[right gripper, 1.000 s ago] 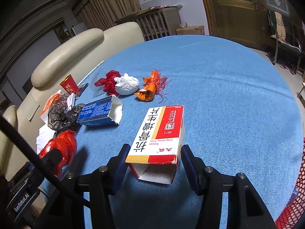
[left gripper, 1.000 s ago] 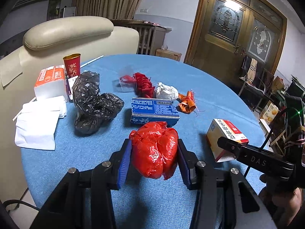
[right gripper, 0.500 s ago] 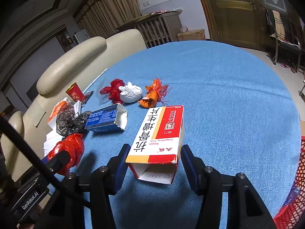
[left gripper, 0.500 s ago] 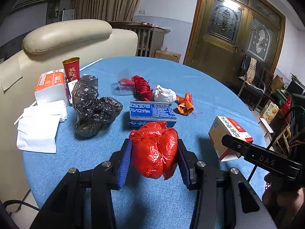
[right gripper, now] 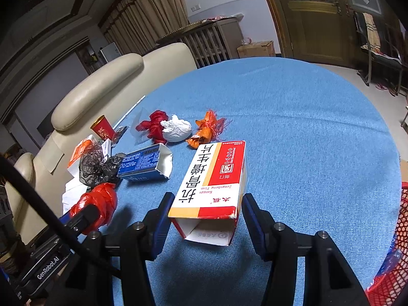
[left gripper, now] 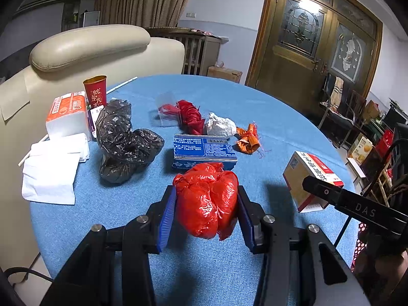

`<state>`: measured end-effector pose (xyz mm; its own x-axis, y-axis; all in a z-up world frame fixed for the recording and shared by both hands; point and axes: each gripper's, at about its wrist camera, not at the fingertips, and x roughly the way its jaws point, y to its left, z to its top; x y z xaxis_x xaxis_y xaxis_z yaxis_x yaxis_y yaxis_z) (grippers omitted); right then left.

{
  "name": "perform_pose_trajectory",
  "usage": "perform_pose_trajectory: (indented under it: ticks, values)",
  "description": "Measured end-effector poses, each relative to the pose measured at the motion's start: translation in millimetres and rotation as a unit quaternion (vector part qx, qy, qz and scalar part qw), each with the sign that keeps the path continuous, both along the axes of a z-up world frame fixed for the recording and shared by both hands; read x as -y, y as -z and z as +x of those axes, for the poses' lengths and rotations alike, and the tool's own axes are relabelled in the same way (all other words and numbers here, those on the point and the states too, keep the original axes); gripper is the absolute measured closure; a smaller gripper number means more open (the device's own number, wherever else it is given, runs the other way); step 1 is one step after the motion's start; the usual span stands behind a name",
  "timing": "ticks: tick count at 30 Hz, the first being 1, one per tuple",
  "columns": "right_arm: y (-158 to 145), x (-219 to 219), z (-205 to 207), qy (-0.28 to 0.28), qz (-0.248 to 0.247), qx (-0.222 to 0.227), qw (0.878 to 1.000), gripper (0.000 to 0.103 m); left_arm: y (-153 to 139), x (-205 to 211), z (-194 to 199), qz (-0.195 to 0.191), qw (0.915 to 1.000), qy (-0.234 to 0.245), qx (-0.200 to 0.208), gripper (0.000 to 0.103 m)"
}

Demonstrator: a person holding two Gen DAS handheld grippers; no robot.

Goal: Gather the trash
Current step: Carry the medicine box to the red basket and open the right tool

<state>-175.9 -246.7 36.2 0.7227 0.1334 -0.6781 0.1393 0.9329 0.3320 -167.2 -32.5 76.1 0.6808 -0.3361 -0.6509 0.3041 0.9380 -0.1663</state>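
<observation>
While the left hand-held gripper [left gripper: 206, 202] clamps a red bag [left gripper: 207, 199], the right hand-held gripper [right gripper: 205, 210] grips a carton [right gripper: 211, 178].

Left wrist view: the red bag [left gripper: 207, 199] between the left gripper [left gripper: 207, 211] pads hides the near edge of the blue box [left gripper: 204, 150] beyond it and the surface [left gripper: 280, 117] directly beneath. The right gripper's finger [left gripper: 352, 206] crosses the red and white carton [left gripper: 306, 173], concealing its near corner. Small print on the blue box is too fine to read.

Right wrist view: a red mesh basket [right gripper: 400, 232], right of the right gripper [right gripper: 206, 216], is cut off by the picture's edge; its contents cannot be told. Whether the pads touch the carton's sides cannot be told. The black bag [right gripper: 98, 165] left of the gripper covers part of an orange and white pack [right gripper: 81, 150].
</observation>
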Motion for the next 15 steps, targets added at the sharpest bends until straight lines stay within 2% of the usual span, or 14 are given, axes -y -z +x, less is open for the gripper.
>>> perform_pose_trajectory:
  ticks: [15]
  values:
    - [-2.8,9.1,-7.0,0.011,0.008,0.008,1.000,0.046,-6.1,8.4,-0.9,0.004,0.9999,0.011,0.008,0.056]
